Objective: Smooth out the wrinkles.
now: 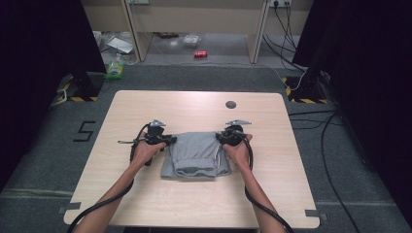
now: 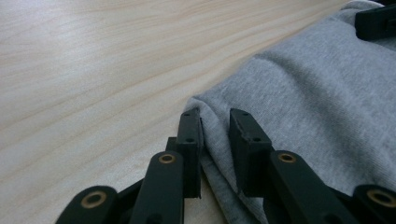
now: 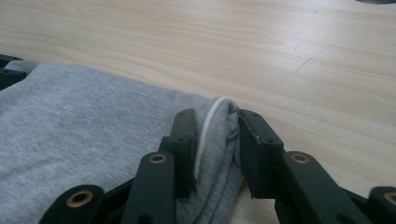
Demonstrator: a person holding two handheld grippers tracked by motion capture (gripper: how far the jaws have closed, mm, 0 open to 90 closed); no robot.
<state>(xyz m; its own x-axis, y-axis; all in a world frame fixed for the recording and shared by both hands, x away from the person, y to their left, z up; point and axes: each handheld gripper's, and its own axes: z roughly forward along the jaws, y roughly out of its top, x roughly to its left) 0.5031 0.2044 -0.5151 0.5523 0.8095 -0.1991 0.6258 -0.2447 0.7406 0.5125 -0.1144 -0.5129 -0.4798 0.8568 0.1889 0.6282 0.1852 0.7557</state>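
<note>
A folded grey garment (image 1: 194, 154) lies on the pale wooden table (image 1: 194, 104), a little in front of its middle. My left gripper (image 1: 170, 141) is at the garment's far left corner. In the left gripper view its jaws (image 2: 215, 114) are shut on a fold of the grey garment (image 2: 317, 107) at that edge. My right gripper (image 1: 219, 138) is at the far right corner. In the right gripper view it (image 3: 217, 114) pinches a bunched edge of the garment (image 3: 84, 121) with a white cord (image 3: 208, 126) running through it. Both grippers lie low on the table.
A small dark round mark (image 1: 231, 104) sits near the table's far edge. Bare wood surrounds the garment on all sides. On the floor beyond lie a red can (image 1: 200, 54) and a green packet (image 1: 115, 69). Black stands with cables flank the table.
</note>
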